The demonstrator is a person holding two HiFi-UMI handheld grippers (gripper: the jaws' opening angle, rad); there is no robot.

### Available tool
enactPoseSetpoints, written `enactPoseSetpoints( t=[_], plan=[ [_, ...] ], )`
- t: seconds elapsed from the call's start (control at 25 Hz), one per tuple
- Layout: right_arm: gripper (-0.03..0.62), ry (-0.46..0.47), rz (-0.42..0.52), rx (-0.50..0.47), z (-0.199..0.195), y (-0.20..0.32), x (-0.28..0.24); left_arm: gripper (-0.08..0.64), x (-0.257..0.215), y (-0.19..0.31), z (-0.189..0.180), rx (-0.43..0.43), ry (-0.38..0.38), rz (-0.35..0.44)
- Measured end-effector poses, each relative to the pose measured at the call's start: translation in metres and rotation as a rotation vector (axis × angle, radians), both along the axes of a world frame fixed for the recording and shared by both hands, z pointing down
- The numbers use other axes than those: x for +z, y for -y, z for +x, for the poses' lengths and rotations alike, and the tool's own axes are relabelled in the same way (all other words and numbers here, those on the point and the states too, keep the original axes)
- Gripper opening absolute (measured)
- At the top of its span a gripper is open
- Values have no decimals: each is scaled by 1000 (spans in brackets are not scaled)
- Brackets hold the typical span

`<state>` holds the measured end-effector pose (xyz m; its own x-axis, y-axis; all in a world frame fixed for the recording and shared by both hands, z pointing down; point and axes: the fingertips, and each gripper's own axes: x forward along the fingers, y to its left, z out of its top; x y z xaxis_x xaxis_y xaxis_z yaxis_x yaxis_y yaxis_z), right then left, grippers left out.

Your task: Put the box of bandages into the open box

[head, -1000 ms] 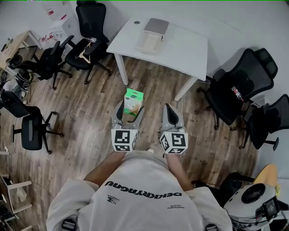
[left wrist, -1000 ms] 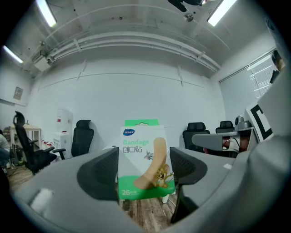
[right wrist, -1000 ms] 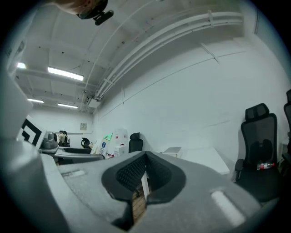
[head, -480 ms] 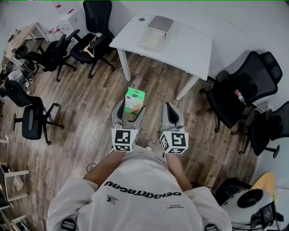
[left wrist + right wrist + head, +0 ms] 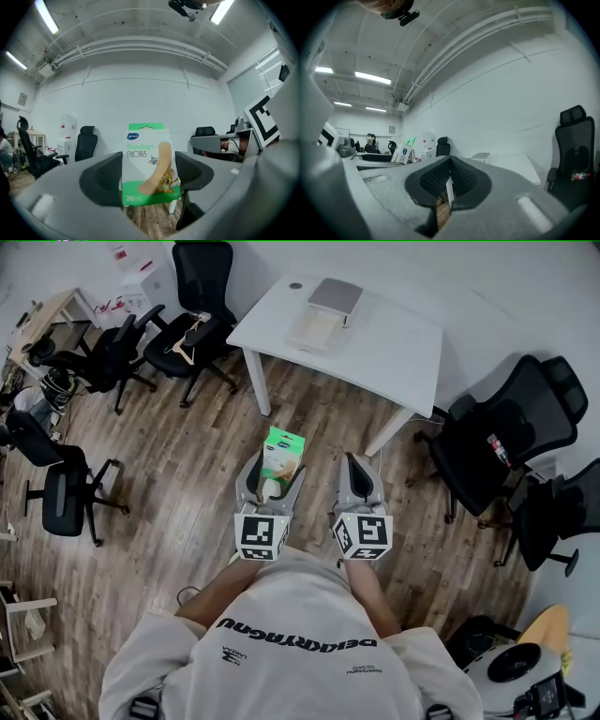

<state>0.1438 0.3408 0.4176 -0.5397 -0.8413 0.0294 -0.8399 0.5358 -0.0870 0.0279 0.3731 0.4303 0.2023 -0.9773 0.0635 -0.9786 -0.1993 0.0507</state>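
Left claw [image 5: 274,476] is pinching the bandage box [image 5: 282,448] upright, over the wood floor [image 5: 187,474] and well short of the counter [image 5: 394,343]. Right claw [image 5: 357,470] is pressed together, empty. Suggest carrying it level, lowering it into the open box [image 5: 323,313], then releasing. Chairs [image 5: 487,437] flank the path.

the left tool [image 5: 149,176] clamps an upright green bandage box [image 5: 149,164] between its pads.

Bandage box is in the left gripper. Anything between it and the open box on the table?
Nothing visible does. The bandage box, clamped in the left gripper, is over bare wooden floor. The open box lies on the white table straight ahead. The office chairs stand off to the sides, out of that line.
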Motion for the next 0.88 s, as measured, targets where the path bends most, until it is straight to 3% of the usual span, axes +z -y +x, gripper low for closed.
enactPoseSetpoints(
  t=[0.28,0.88],
  plan=[
    [-6,-17,-11,8,-13,48,7,364,12,53,-18,-9,-31,-18],
    [-6,-8,-62,51,-69,189,8,364,14,199,-67,59,-13,-73]
  ],
)
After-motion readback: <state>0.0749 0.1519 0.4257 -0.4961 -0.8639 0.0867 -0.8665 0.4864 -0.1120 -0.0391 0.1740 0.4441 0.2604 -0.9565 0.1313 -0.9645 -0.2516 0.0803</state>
